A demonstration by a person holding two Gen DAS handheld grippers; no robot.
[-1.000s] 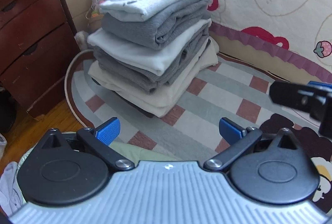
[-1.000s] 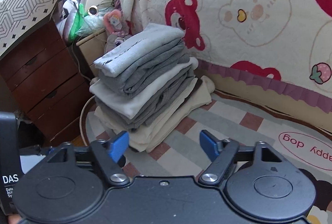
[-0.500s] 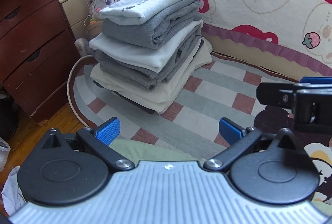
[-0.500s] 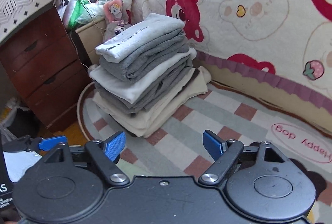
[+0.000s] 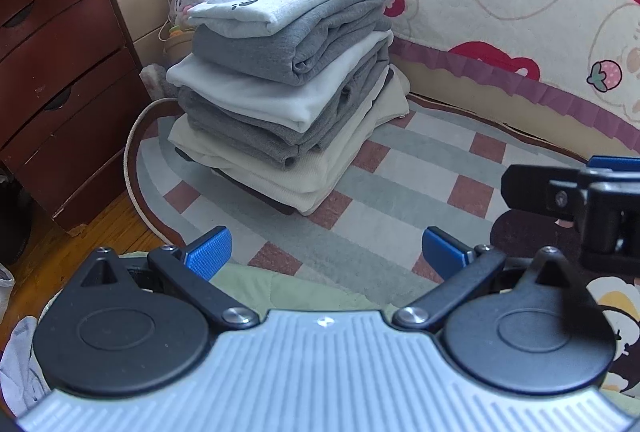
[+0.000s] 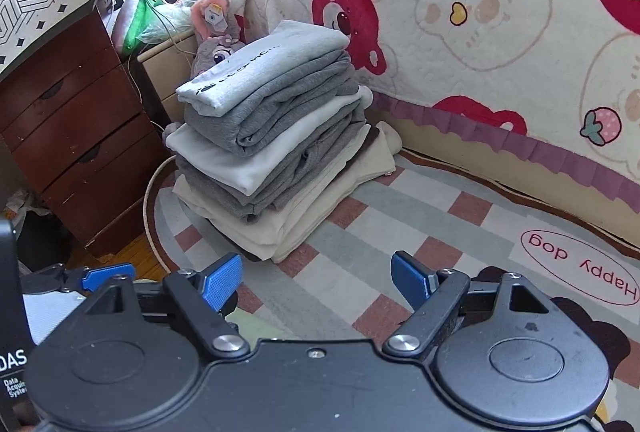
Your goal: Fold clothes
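Clothes sit folded in a tall stack (image 5: 288,72) on the rug (image 5: 420,168), far left by the dresser (image 5: 60,72). Both the left hand-held gripper (image 5: 326,250) and right hand-held gripper (image 6: 318,278) stand apart, empty. A careless nudge could topple the leaning stack; open rug lies right.

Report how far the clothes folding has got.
Done: a stack of folded clothes sits on the striped rug, light grey top on top. In hand: nothing; the left gripper and right gripper are both open and empty. Left: a pale green cloth lies just under the left gripper, apparently unfolded.
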